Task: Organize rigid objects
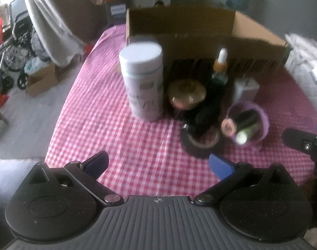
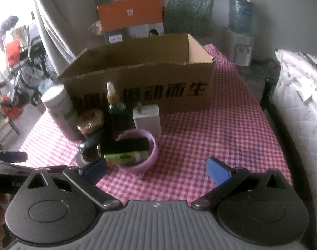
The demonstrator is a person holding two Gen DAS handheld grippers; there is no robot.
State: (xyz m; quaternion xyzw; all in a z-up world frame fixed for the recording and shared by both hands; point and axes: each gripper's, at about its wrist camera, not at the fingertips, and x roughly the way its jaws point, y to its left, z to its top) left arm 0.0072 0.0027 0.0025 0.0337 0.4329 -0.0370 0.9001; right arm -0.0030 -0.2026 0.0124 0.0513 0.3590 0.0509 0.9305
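A cluster of small objects stands on the pink checked tablecloth (image 1: 120, 145) before an open cardboard box (image 1: 200, 33), which also shows in the right wrist view (image 2: 158, 77). There is a white canister (image 1: 142, 81) (image 2: 59, 108), a gold-lidded jar (image 1: 186, 93) (image 2: 90, 120), a dropper bottle (image 1: 219, 68) (image 2: 114, 104), a white charger (image 1: 247, 89) (image 2: 147, 118), a black tape roll (image 1: 200, 141), and a purple ring (image 1: 260, 120) (image 2: 139, 152) holding tubes. My left gripper (image 1: 158, 164) is open and empty, short of the cluster. My right gripper (image 2: 157, 168) is open and empty, just right of the purple ring.
An orange-topped box (image 2: 130, 16) stands behind the cardboard box. A white quilted mattress (image 2: 300, 108) lies to the right of the table. A wheelchair (image 1: 12, 48) and a small carton (image 1: 41, 79) stand on the floor to the left.
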